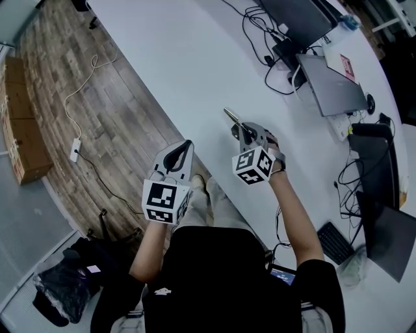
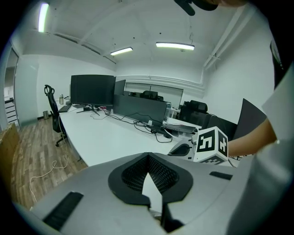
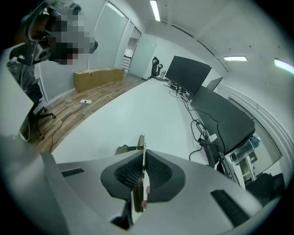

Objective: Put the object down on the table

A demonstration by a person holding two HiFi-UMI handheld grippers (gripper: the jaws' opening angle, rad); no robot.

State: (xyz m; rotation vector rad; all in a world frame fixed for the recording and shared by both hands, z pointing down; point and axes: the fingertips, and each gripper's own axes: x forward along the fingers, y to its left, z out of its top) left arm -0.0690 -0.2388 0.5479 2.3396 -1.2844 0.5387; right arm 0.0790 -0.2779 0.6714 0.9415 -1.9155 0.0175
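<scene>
A thin flat metal piece (image 1: 230, 116) sticks out ahead of my right gripper (image 1: 242, 131), whose jaws are shut on it above the white table (image 1: 188, 58). In the right gripper view the metal piece (image 3: 141, 148) stands on edge, pinched between the black pads, with my right gripper (image 3: 142, 159) held well above the tabletop. My left gripper (image 1: 184, 147) hovers by the table's near edge, to the left of the right one. Its jaws meet at the tip and hold nothing, as the left gripper view also shows for my left gripper (image 2: 148, 159).
A monitor (image 1: 296, 18), a closed laptop (image 1: 331, 84), tangled cables (image 1: 273, 62) and a keyboard (image 1: 335, 242) line the table's right side. Wooden floor with a power strip (image 1: 75, 149) and a cardboard box (image 1: 23, 130) lies to the left. A dark bag (image 1: 65, 286) sits on the floor.
</scene>
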